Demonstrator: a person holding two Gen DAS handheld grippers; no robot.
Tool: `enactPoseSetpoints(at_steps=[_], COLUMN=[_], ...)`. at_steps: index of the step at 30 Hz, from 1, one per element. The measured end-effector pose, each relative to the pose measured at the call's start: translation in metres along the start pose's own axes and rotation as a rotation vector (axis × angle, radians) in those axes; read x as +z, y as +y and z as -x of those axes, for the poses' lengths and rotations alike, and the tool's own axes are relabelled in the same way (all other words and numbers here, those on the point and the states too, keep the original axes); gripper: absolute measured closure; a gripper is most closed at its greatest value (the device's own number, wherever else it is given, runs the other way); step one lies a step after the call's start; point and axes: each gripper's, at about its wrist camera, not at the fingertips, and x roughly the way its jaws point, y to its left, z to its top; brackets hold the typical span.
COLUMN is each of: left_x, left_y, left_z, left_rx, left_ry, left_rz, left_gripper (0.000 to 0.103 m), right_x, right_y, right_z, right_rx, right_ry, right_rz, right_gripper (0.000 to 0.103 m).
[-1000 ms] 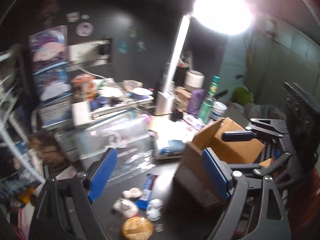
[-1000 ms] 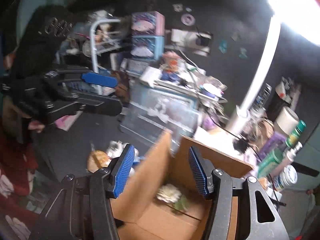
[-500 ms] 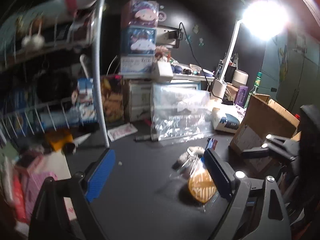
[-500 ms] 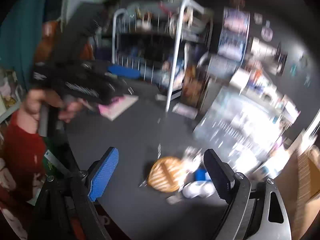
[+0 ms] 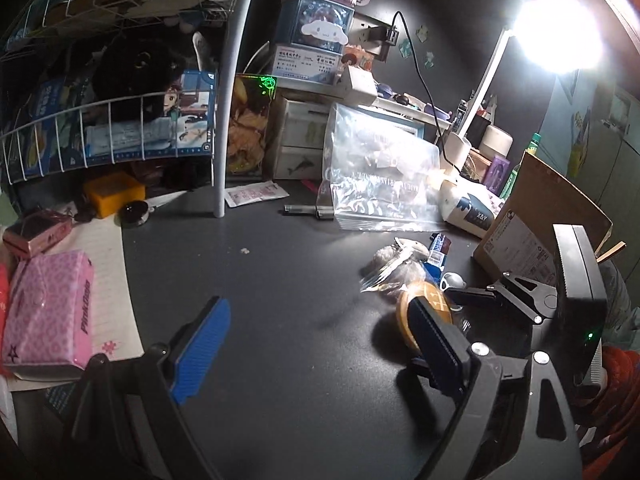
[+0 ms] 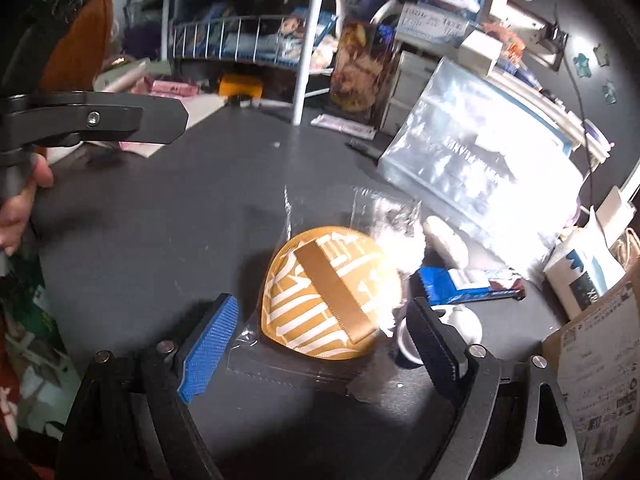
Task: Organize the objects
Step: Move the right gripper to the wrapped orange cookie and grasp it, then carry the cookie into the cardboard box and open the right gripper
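— On the desk [image 6: 160, 208], where's the puff?
— Between the right gripper [image 6: 320, 344] fingers, spread wide, not touching. The gold puff [image 6: 328, 292] lies flat in its clear bag (glare hides one edge).
— And the left gripper [image 5: 316, 344]?
— Spread too, holding nothing, above bare desk, with the box [image 5: 536, 216] off right.

Right tool [image 6: 320, 340] spread wide over bagged tan pad [image 6: 330, 292] on dark table [image 6: 160, 220].
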Motion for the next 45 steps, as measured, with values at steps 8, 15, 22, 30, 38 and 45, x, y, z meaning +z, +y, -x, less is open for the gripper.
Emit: enactPoseSetpoints(at_steps=[8, 15, 22, 30, 38, 45], left_x=[0.006, 0.026, 0.055, 0.092, 0.132, 0.151], left_y=[-0.011, -0.044, -0.079, -0.121, -0.187, -0.242], left_z=[-0.004, -0.003, 0.007, 0.017, 0.000, -0.035], left_rx=[-0.051, -0.191, -0.325, -0.432, -0.509, -0.570], left_ry=[0.029, 0.054, 0.070, 0.020, 0.038, 0.146], left_rz=[-0.014, -0.065, -0.073, -0.078, -0.155, -0.197], left_gripper=[0.014, 0.015, 0.049, 0.070, 0.074, 0.074], right_x=[0.002, 0.013, 0.040, 0.055, 0.048, 0.030], right_y=[-0.010, -0.015, -0.026, -0.059, -0.116, -0.168], right_z=[0.002, 0.038, 0.092, 0.141, 0.181, 0.200], right_rx=[0.002, 0.096, 0.162, 0.137, 0.066, 0.012], right_ry=[-0.012, -0.074, -0.143, -0.182, -0.208, -0.164], right_rz=[-0.038, -0.028, 0.007, 0.011, -0.059, -0.135], right_gripper=[0.037, 0.037, 0.037, 0.037, 0.037, 0.037])
